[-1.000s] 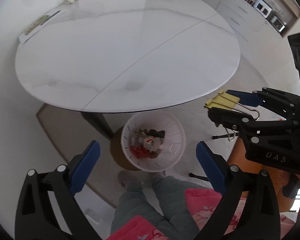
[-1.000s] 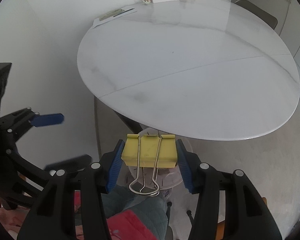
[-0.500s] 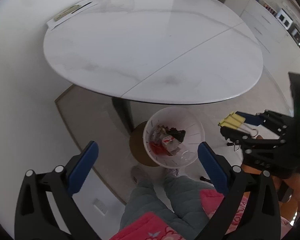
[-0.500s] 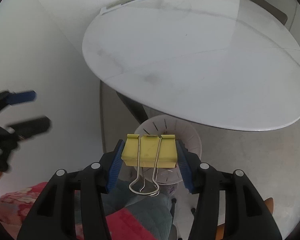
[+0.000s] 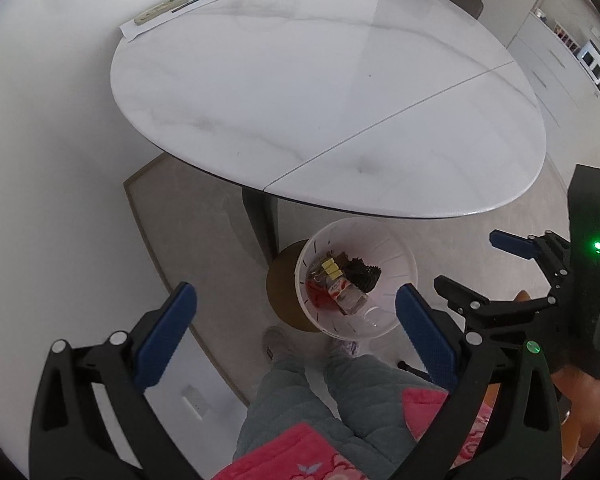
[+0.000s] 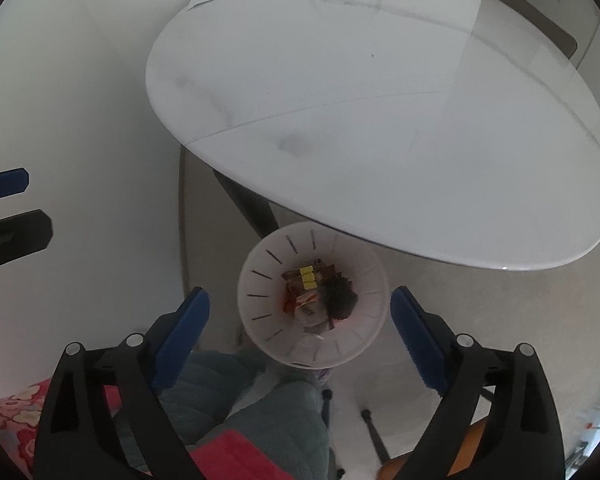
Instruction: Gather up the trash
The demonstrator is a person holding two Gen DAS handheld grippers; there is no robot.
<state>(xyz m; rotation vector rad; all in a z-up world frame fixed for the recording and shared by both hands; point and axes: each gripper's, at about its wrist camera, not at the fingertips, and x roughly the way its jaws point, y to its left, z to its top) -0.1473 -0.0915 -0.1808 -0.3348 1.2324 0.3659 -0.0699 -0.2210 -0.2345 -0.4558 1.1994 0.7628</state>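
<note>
A white plastic waste bin (image 5: 404, 256) (image 6: 252, 280) stands on the floor under the near edge of the round white table (image 5: 340, 100) (image 6: 380, 100). It holds wrappers, a dark lump and a yellow binder clip (image 5: 328, 268) (image 6: 308, 276). My right gripper (image 6: 300, 296) (image 5: 472, 260) hangs above the bin, its jaws opening wide with nothing between them. My left gripper (image 5: 296, 300) (image 6: 16, 208) is open and empty, to the left of the right one and also pointing steeply down.
A person's legs in grey-green trousers (image 5: 300, 400) stand just in front of the bin. The dark table leg (image 5: 260, 216) rises behind it. A paper sheet with a pen (image 5: 168, 12) lies at the table's far edge. An orange seat (image 6: 400, 468) is at lower right.
The right gripper has sunk toward the bin and opened. The yellow binder clip it held has dropped out and now lies in the bin. The left gripper has drifted sideways and rolled.
</note>
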